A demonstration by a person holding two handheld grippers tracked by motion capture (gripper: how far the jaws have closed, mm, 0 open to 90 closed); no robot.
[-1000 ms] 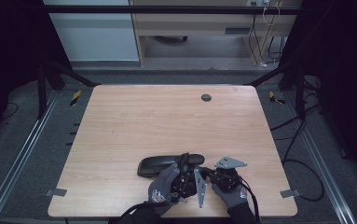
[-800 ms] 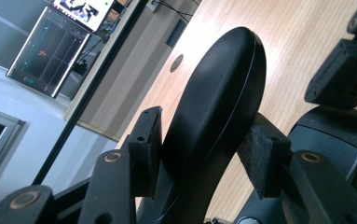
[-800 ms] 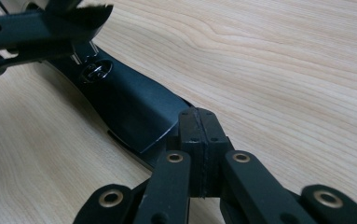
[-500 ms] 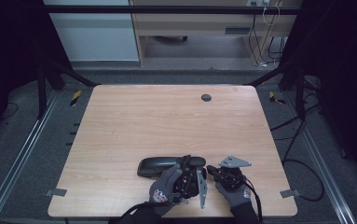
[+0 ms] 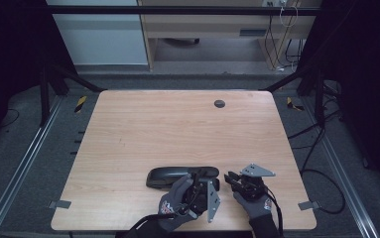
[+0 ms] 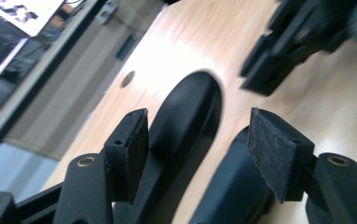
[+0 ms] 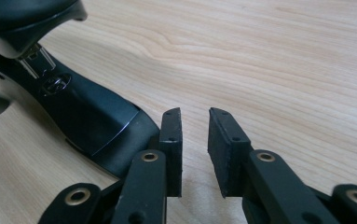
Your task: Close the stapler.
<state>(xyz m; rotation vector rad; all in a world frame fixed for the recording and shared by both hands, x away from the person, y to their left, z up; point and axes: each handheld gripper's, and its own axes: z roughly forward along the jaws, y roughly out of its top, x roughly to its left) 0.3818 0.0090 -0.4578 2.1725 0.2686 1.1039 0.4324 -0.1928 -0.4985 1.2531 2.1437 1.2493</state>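
Note:
A black stapler [image 5: 172, 176] lies on the wooden table [image 5: 177, 124] near its front edge. My left gripper [image 5: 197, 175] straddles the stapler's right part. In the left gripper view, the stapler [image 6: 185, 107] runs between the spread jaws of the left gripper [image 6: 195, 126]. The pads stand off it, and the jaws have just been opening. My right gripper [image 5: 230, 178] sits just right of the stapler's end. Seen in its own view, the right gripper [image 7: 195, 114] has a narrow bare gap, with the stapler's base [image 7: 87, 112] beside its left jaw. These jaws have just been opening too.
A small round dark hole [image 5: 219, 103] sits in the table's far side. Bare wood stretches beyond the stapler. Dark frame rails run along both table sides, and cables lie on the floor at the right. The other gripper [image 6: 269, 60] shows at the top right of the left gripper view.
The right gripper has shifted a little to the right, off the stapler's end. The stapler and the left hand have stayed where they were.

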